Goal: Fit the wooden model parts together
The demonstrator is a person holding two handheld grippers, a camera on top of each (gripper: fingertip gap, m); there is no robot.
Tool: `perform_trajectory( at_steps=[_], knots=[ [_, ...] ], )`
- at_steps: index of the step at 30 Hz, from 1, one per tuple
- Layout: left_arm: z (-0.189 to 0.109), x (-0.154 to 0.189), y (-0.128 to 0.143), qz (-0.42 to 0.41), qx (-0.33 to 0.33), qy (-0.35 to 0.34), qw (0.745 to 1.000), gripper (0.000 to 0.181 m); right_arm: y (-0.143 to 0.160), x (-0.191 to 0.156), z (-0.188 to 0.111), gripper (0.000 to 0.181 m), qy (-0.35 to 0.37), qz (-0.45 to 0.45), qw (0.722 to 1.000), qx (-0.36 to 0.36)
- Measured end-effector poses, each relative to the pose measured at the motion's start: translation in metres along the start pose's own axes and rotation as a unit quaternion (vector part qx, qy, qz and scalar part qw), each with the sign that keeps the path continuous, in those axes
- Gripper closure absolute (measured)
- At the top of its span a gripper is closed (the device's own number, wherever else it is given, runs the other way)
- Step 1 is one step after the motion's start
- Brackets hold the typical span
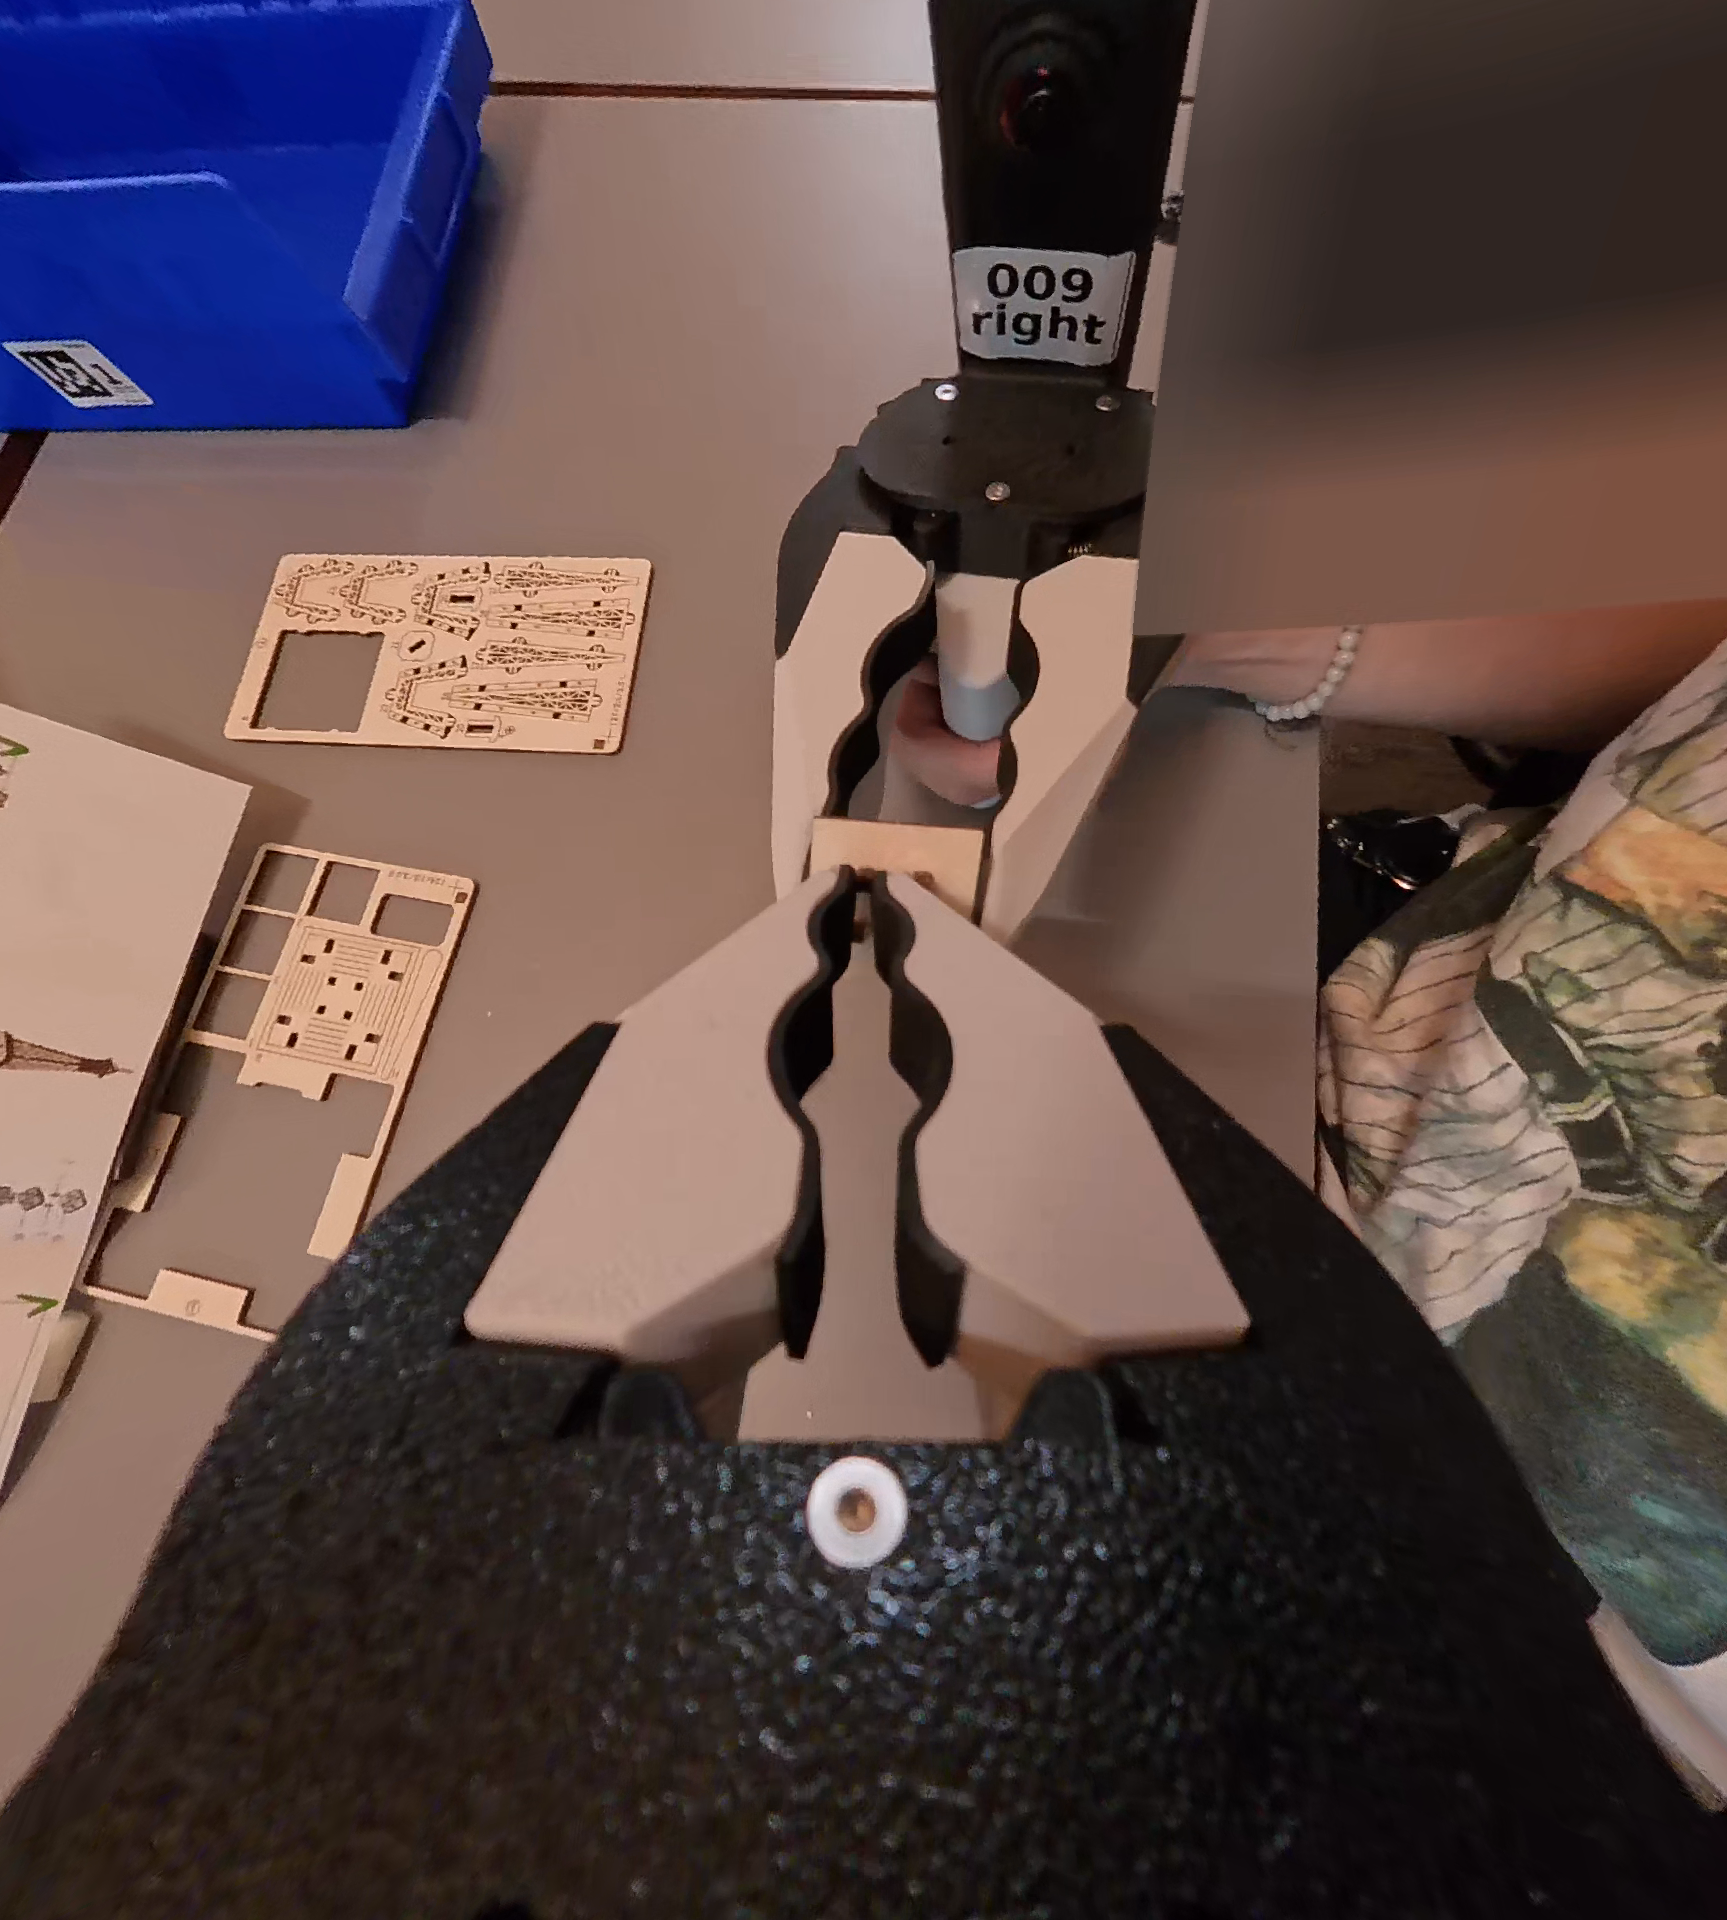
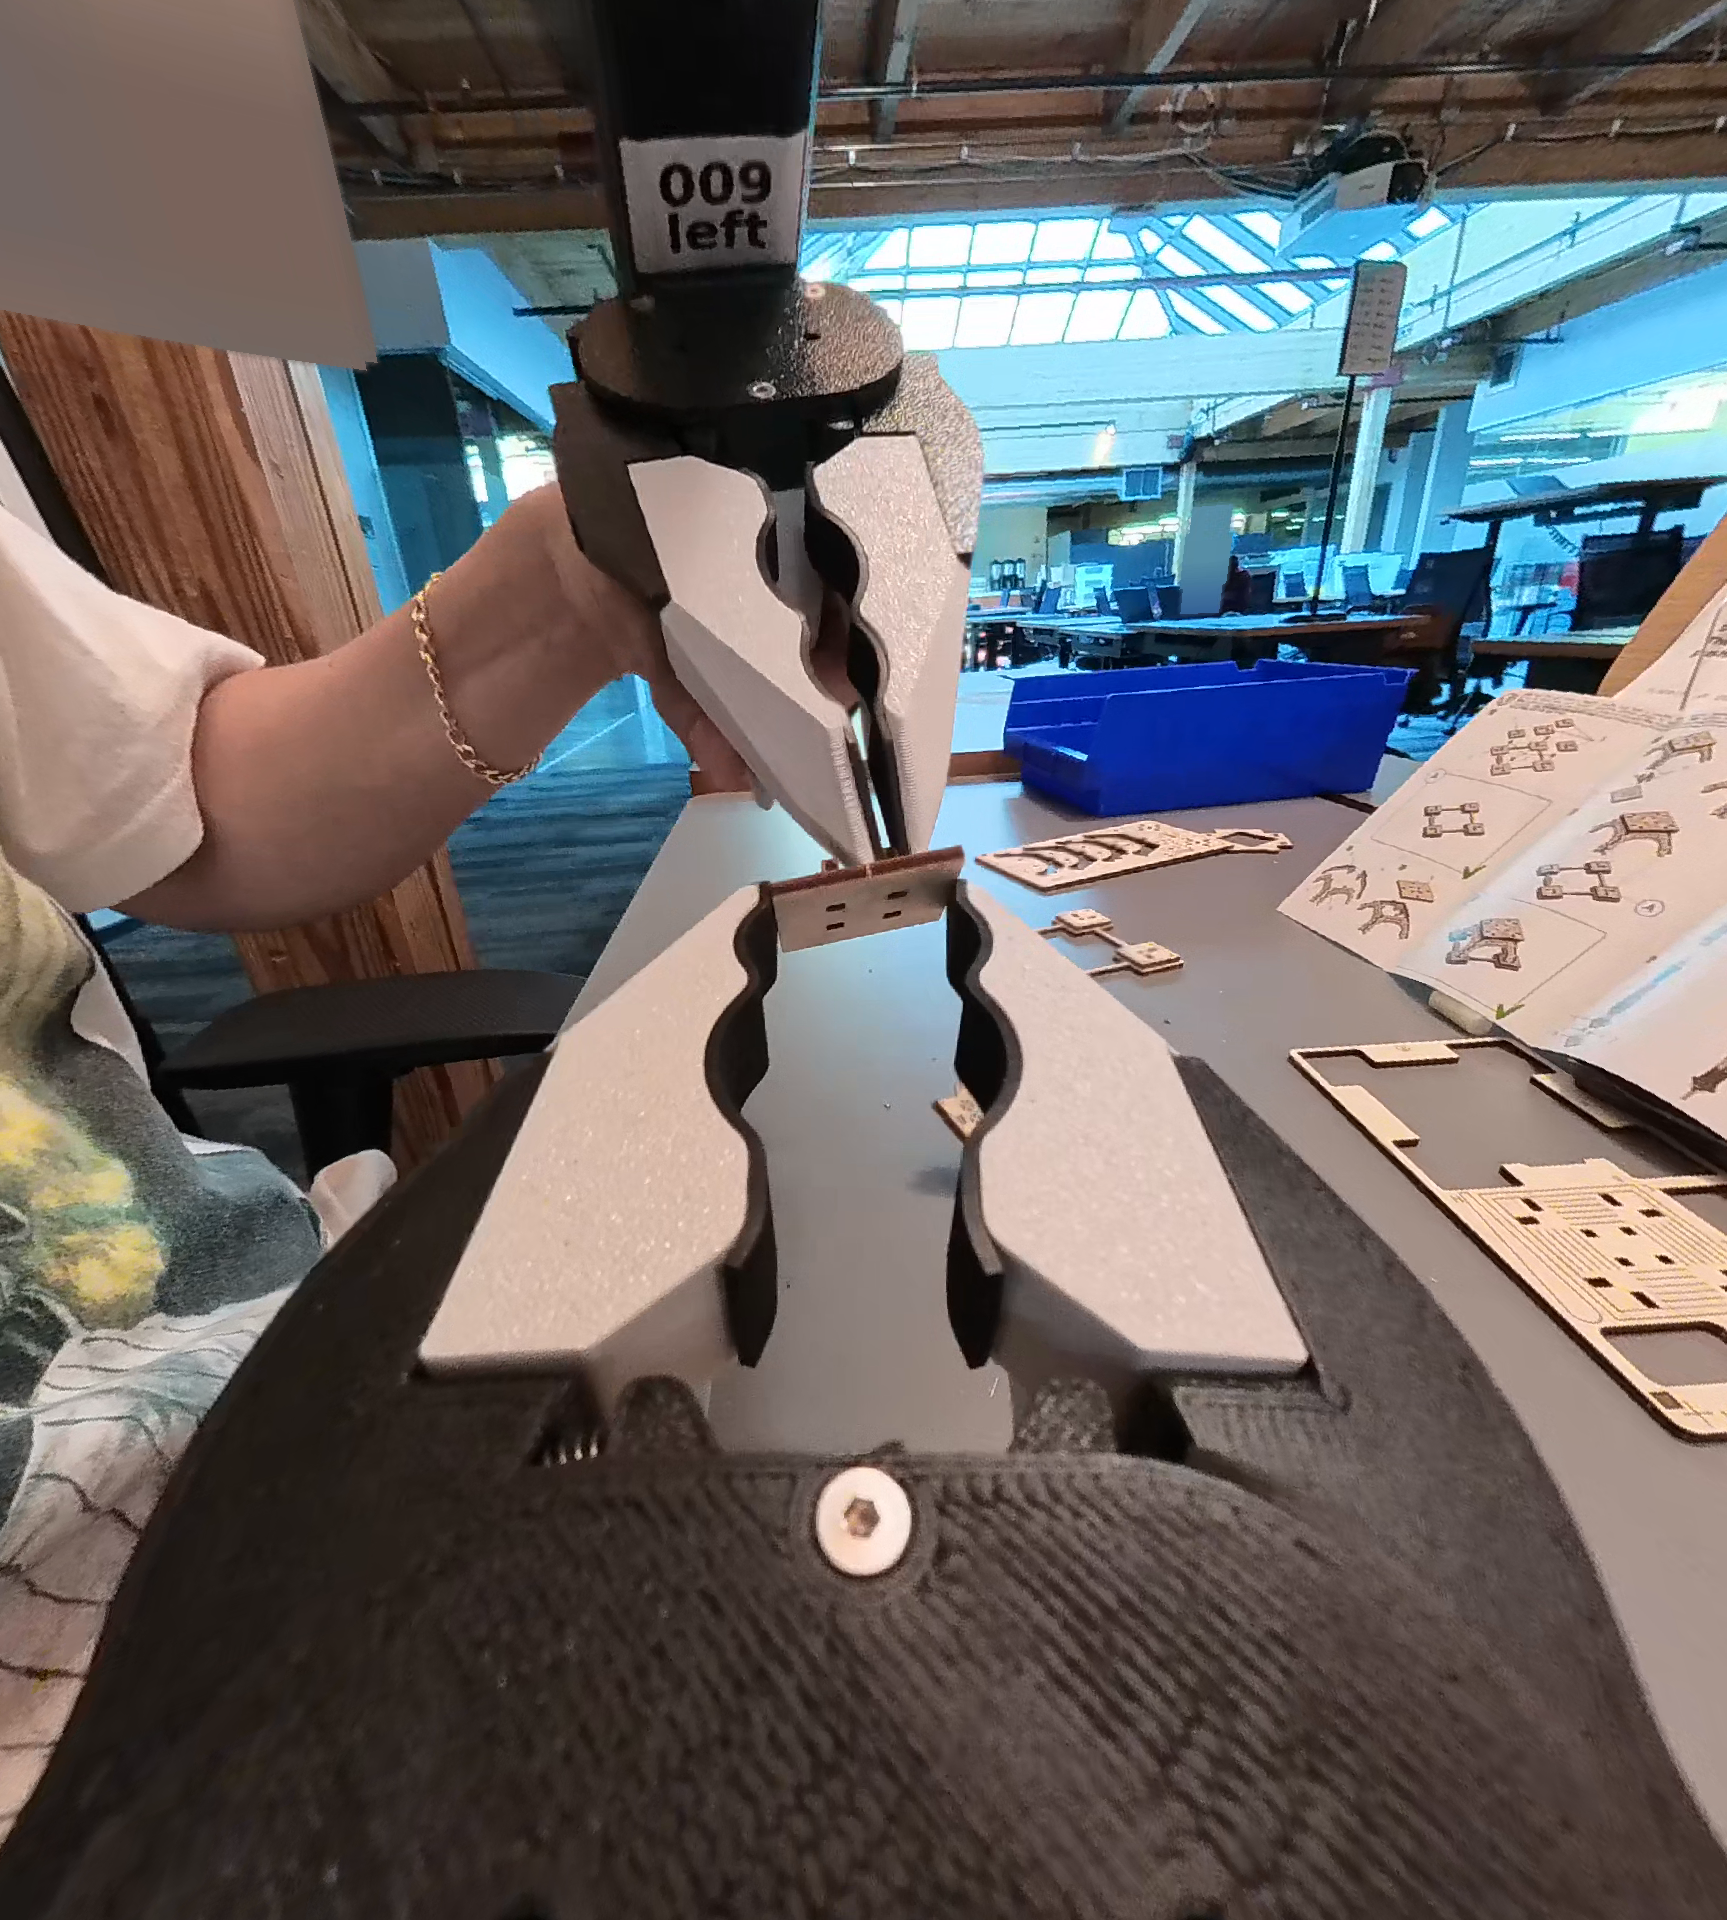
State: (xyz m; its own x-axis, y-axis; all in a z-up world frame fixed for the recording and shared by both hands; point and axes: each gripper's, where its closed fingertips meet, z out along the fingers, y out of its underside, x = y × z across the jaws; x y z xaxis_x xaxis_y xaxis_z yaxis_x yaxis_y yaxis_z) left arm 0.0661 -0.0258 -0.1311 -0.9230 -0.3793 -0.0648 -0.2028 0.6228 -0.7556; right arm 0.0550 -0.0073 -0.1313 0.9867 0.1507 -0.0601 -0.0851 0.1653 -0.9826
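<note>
Right claw (image 2: 859, 914) pinching a square wooden plate (image 2: 864, 906) above the worktop (image 1: 630, 312), left claw (image 1: 864, 883) pinching a small wooden piece (image 1: 867, 902) – tips meeting at the plate's edge

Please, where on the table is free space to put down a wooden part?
Bare grey table lies between the blue plastic bin and the uncut wooden part sheet. It is crowded nearer the paper instruction booklet, beside the partly emptied wooden sheet.

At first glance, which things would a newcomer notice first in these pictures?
Mid-frame, the right gripper clamps a small square wooden plate by its edges, while the left gripper pinches a tiny wooden piece against the plate's top edge. On the grey table lie laser-cut wooden sheets, with a blue bin behind.
</note>
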Motion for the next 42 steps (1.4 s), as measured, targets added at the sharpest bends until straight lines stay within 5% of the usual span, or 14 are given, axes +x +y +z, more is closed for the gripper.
perform_trajectory(
  at_steps=[8, 22, 26, 33, 42],
  knots=[
    [-0.022, -0.015, -0.021, -0.035, 0.074, -0.043, 0.996, 0.172, -0.008, 0.006, -0.006, 0.151, 0.009, 0.019, 0.999, 0.031],
    [-0.02, -0.018, -0.002, -0.198, 0.141, -0.034, 0.969, 0.168, -0.02, 0.011, -0.013, 0.15, 0.007, 0.059, 0.995, 0.085],
    [-0.02, -0.013, 0.014, -0.152, 0.134, -0.054, 0.978, 0.163, -0.019, 0.017, -0.016, 0.15, 0.044, 0.022, 0.997, 0.067],
    [-0.017, -0.024, 0.06, -0.109, 0.039, -0.116, 0.986, 0.155, 0.013, 0.035, -0.006, 0.151, 0.149, -0.076, 0.977, -0.133],
    [-0.011, -0.014, 0.046, 0.062, 0.116, -0.223, 0.966, 0.157, -0.007, 0.045, 0.003, 0.15, 0.131, 0.143, 0.98, 0.033]
  ],
)
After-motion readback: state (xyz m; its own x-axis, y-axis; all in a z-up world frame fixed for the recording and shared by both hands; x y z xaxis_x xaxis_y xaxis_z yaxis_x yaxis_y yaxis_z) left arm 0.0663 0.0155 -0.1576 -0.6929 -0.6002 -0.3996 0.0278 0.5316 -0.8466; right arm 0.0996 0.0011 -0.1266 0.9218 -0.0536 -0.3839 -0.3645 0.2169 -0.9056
